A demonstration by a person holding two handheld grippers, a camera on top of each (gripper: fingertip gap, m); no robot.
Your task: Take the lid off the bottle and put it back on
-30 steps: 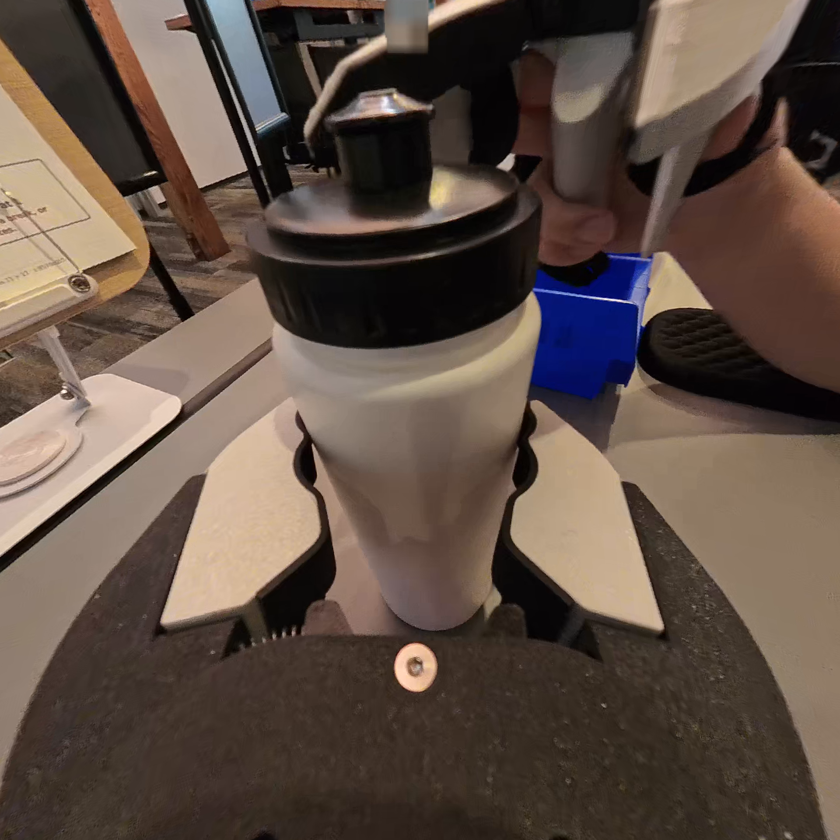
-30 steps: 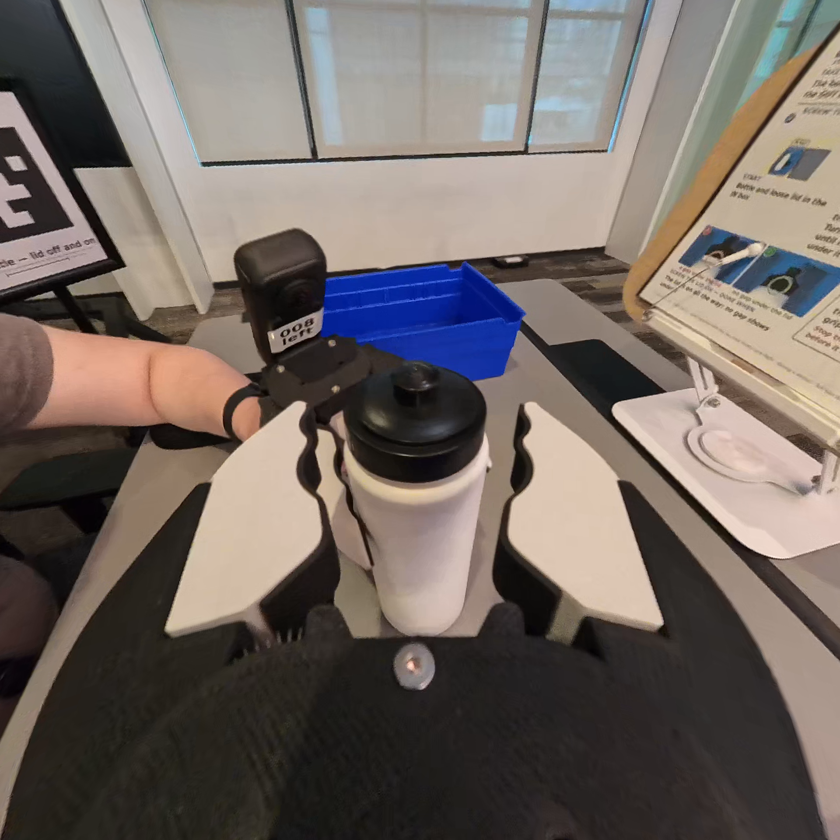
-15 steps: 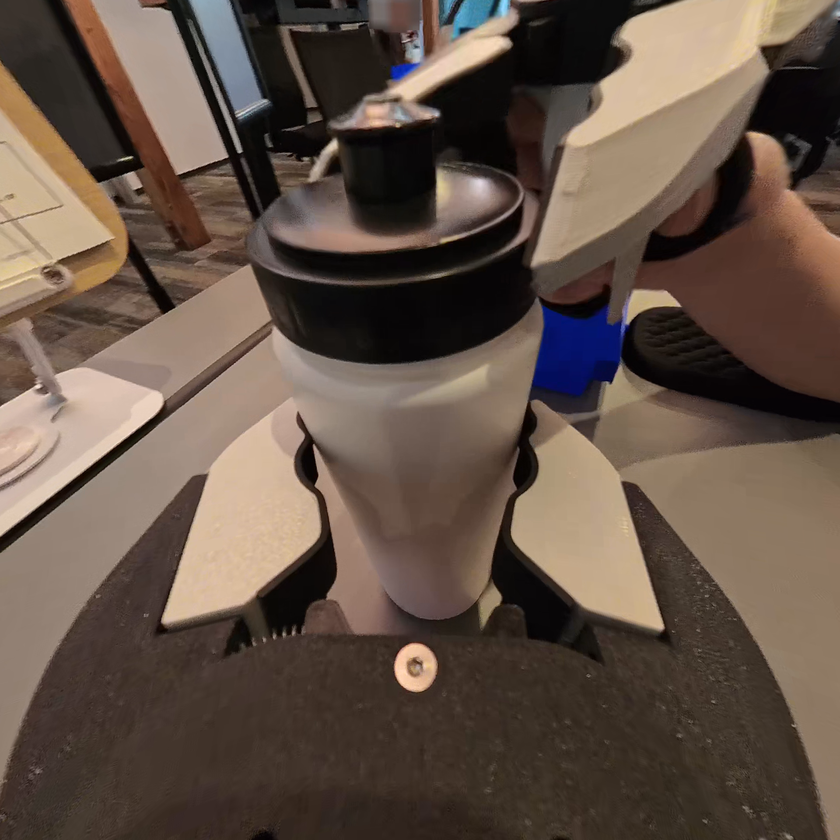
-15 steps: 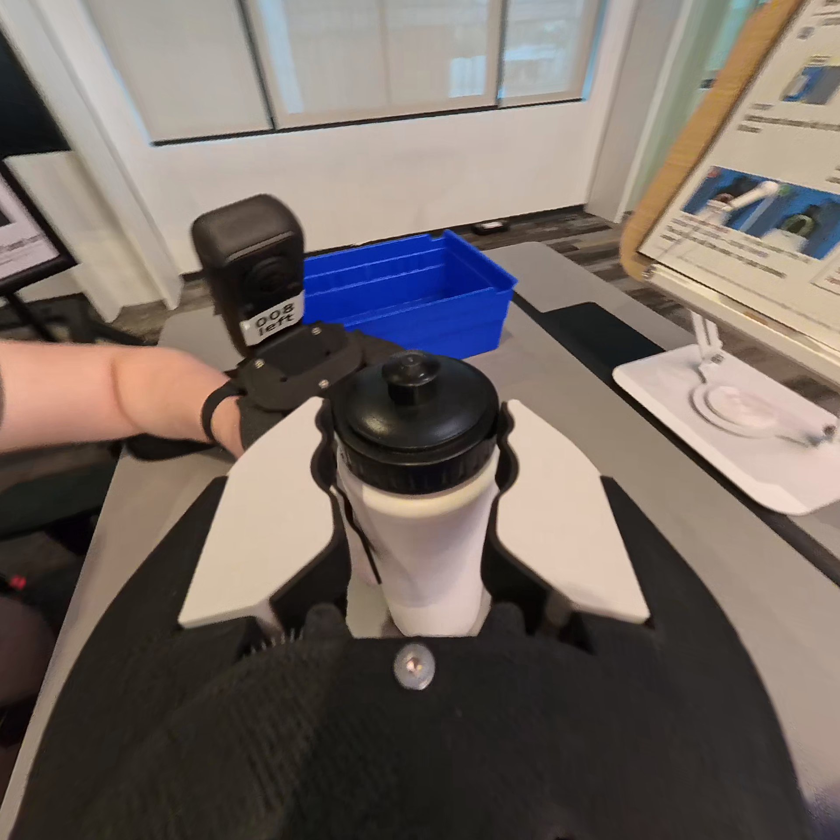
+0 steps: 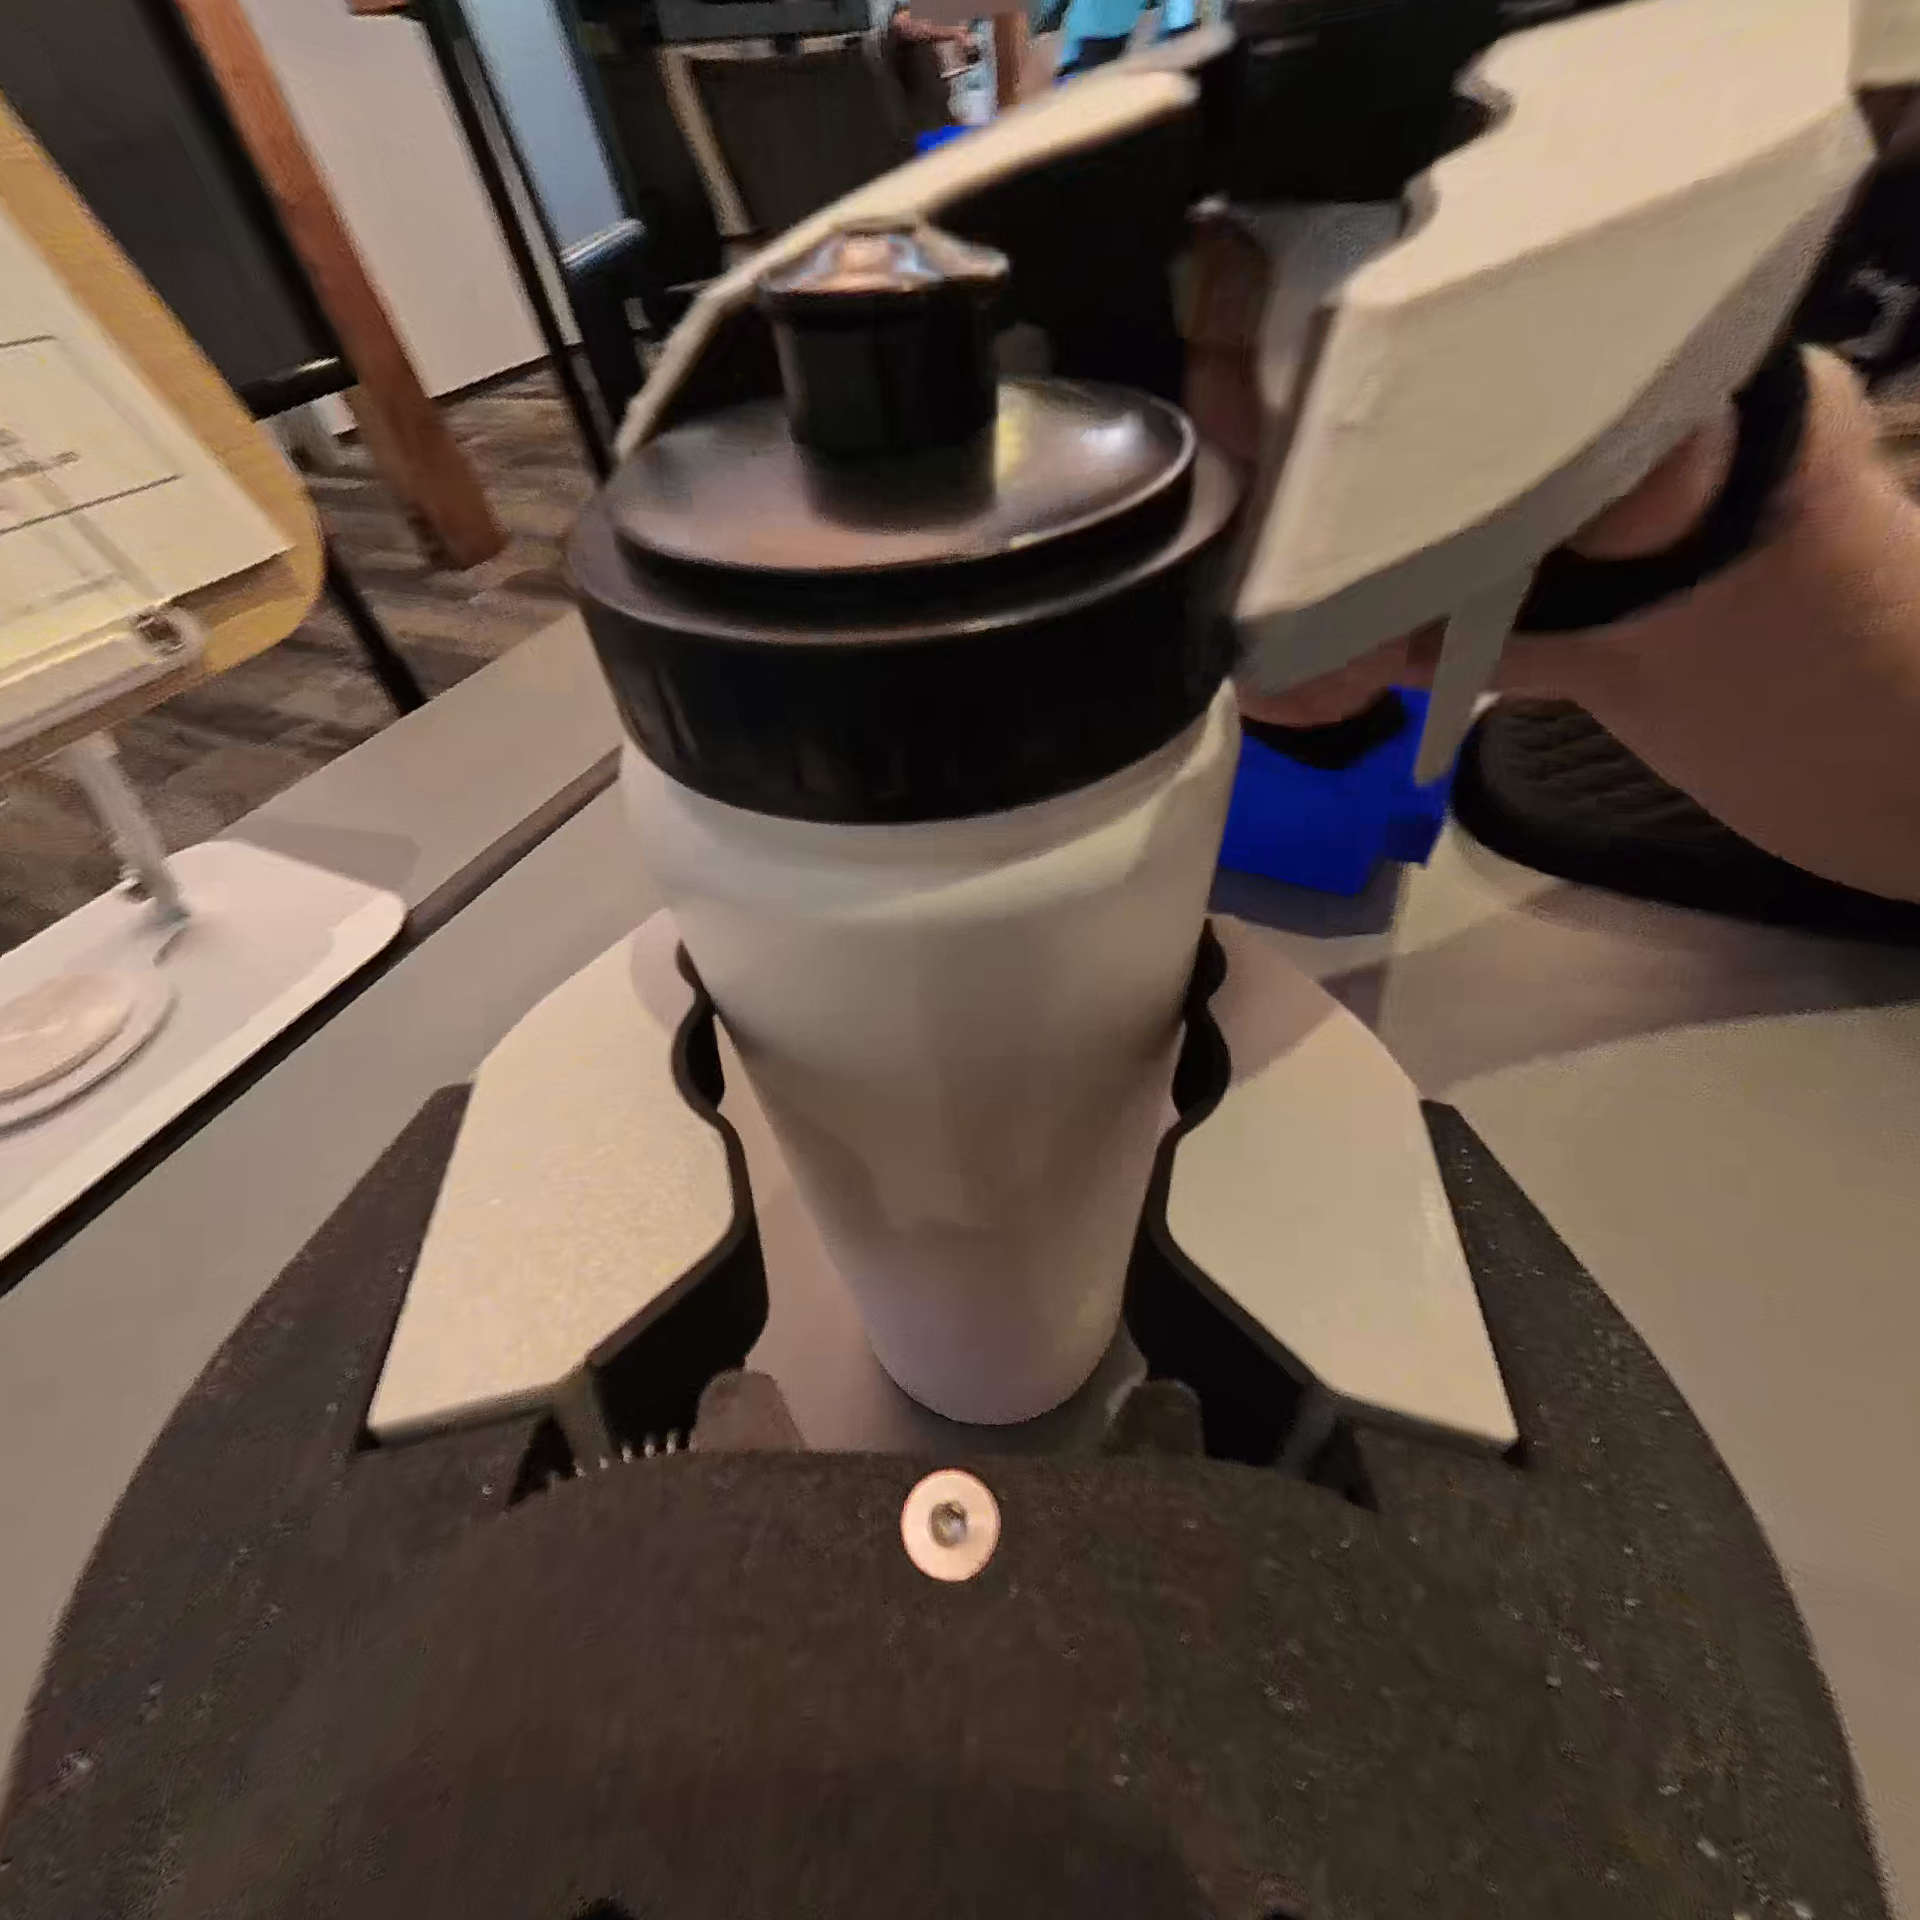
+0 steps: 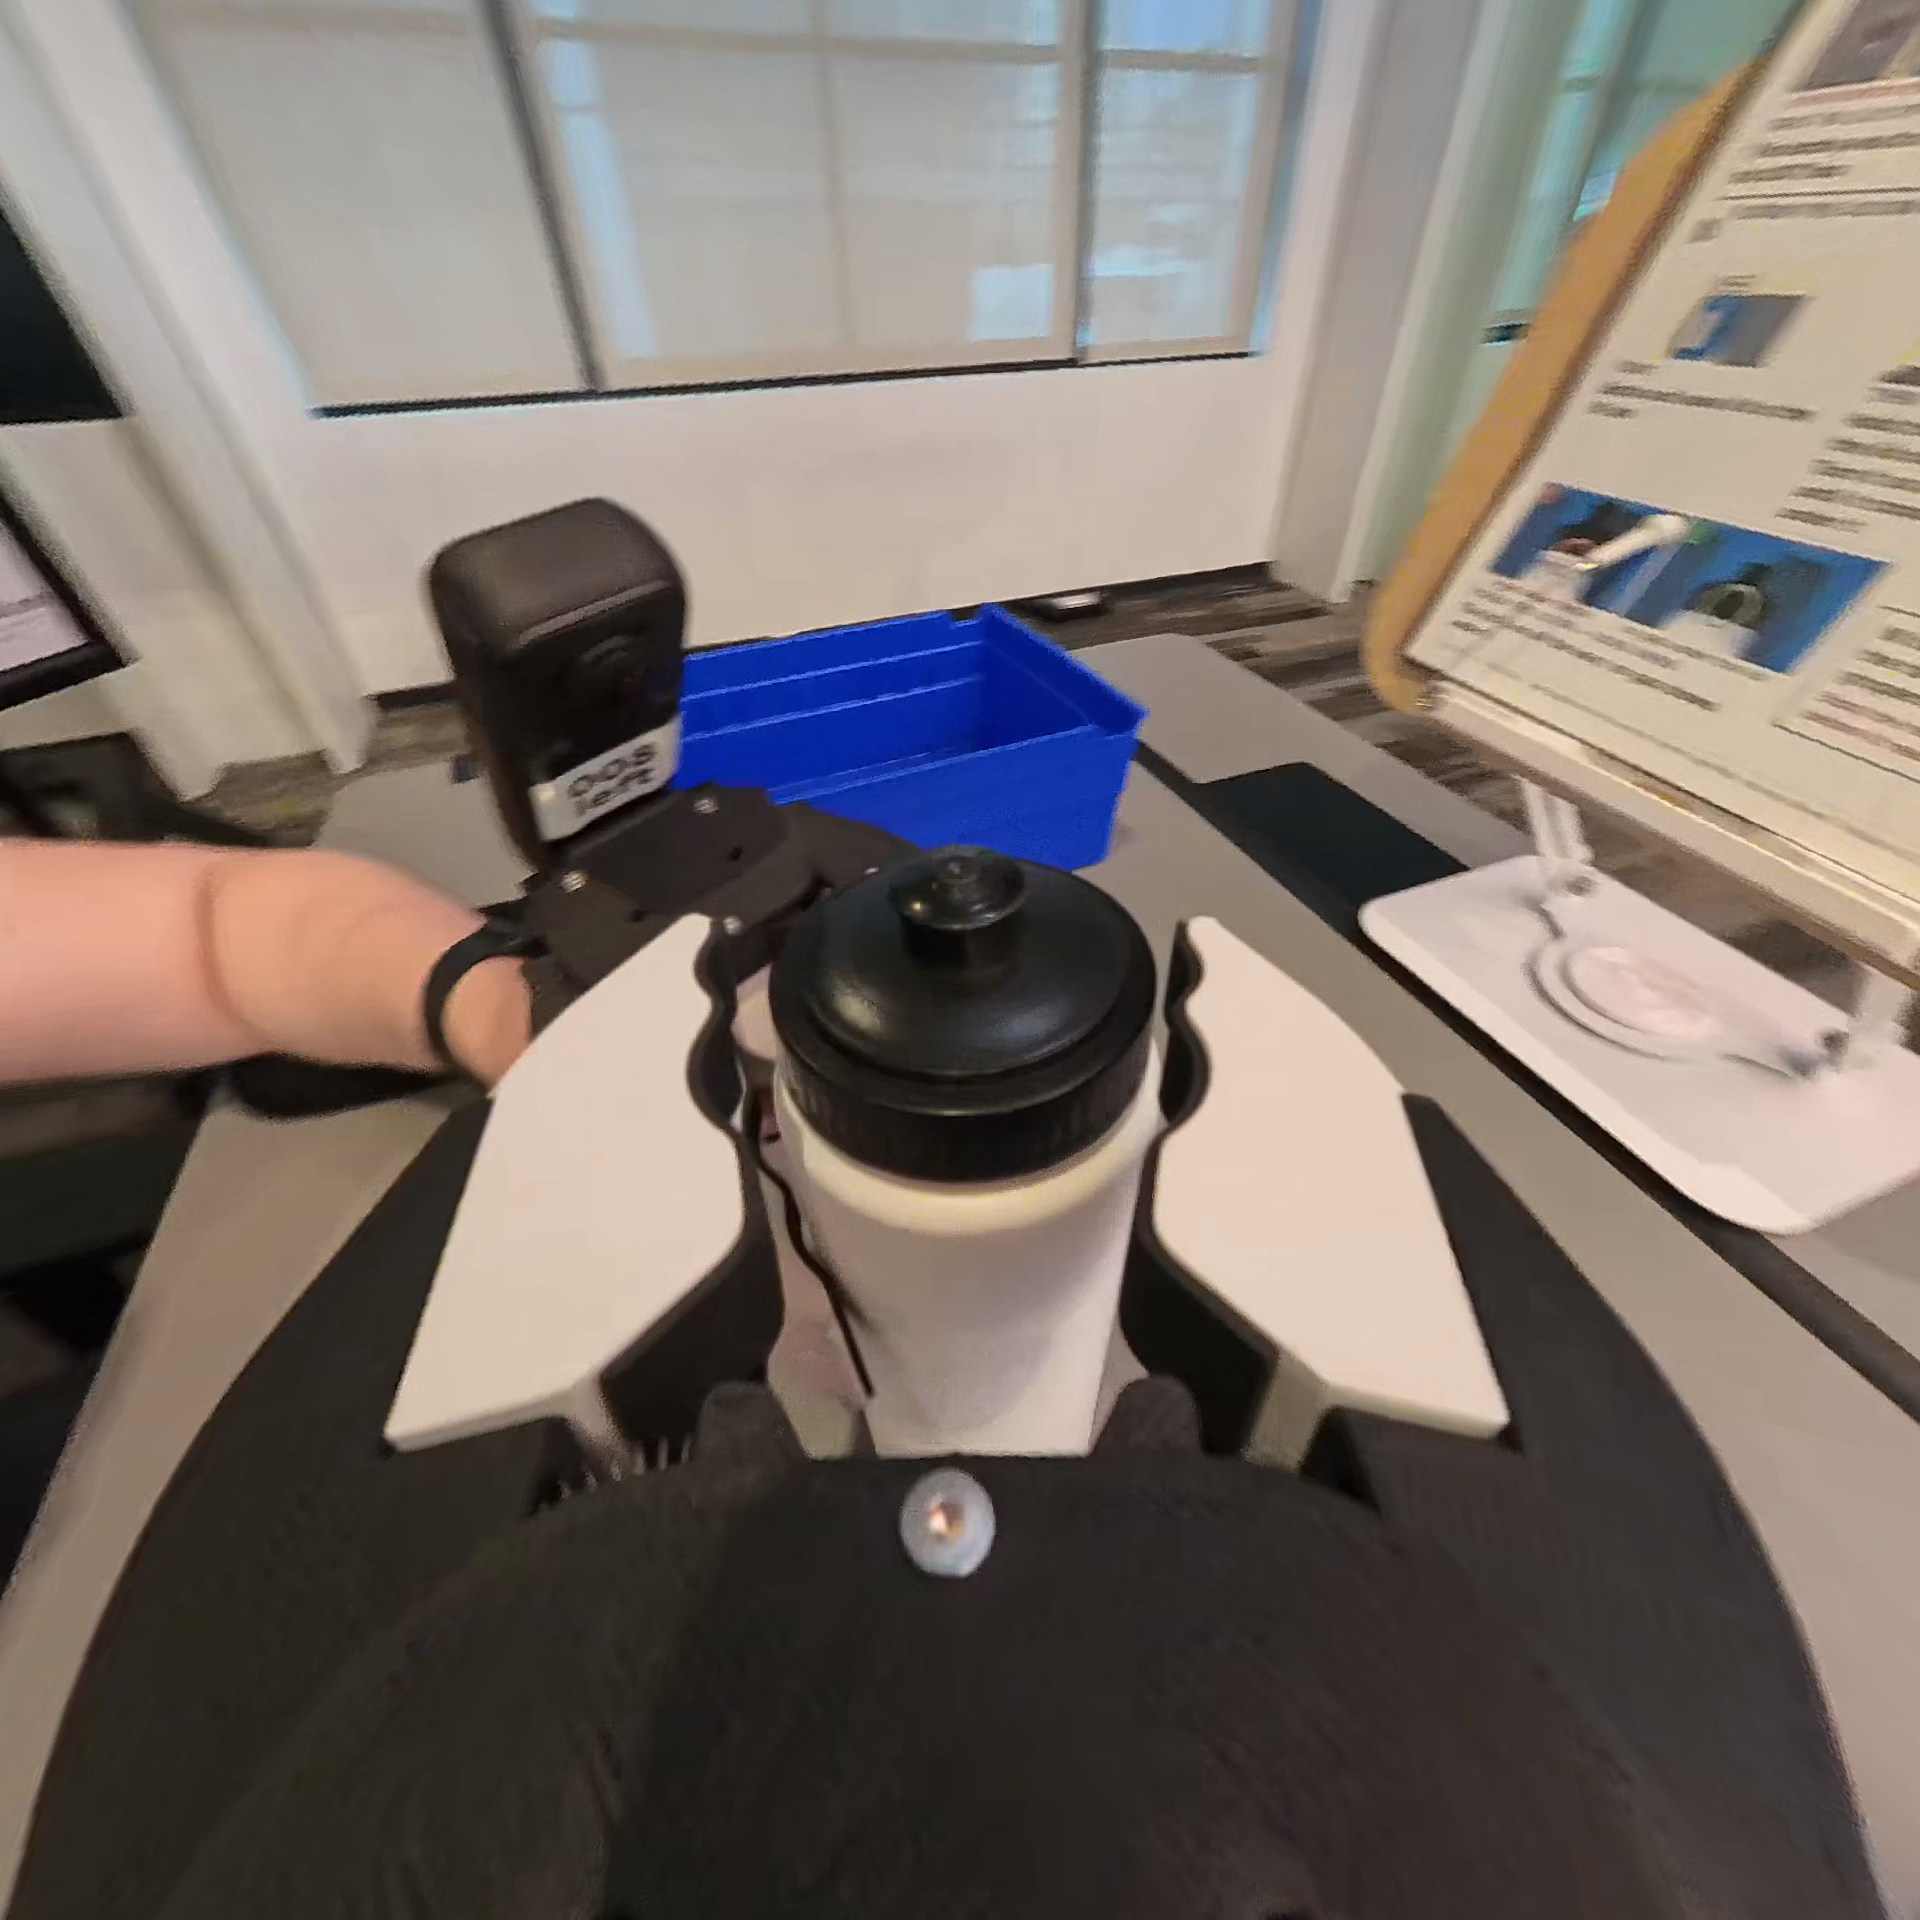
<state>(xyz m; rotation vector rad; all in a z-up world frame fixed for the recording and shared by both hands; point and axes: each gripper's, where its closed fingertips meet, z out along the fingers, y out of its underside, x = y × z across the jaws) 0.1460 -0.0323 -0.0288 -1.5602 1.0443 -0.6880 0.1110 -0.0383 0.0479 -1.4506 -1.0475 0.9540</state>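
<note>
Grey bench carries our work, with a blue bin at its far side. On the left, our left gripper has its jaws closed on the white bottle, upright at centre. Our right gripper grips the black lid, which sits on the bottle.

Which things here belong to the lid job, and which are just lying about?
Job:
bottle, held low by the left gripper
lid, on the bottle
right gripper, its fingers either side of the lid

Lying about:
blue bin
instruction board on its white stand
black pad
</note>
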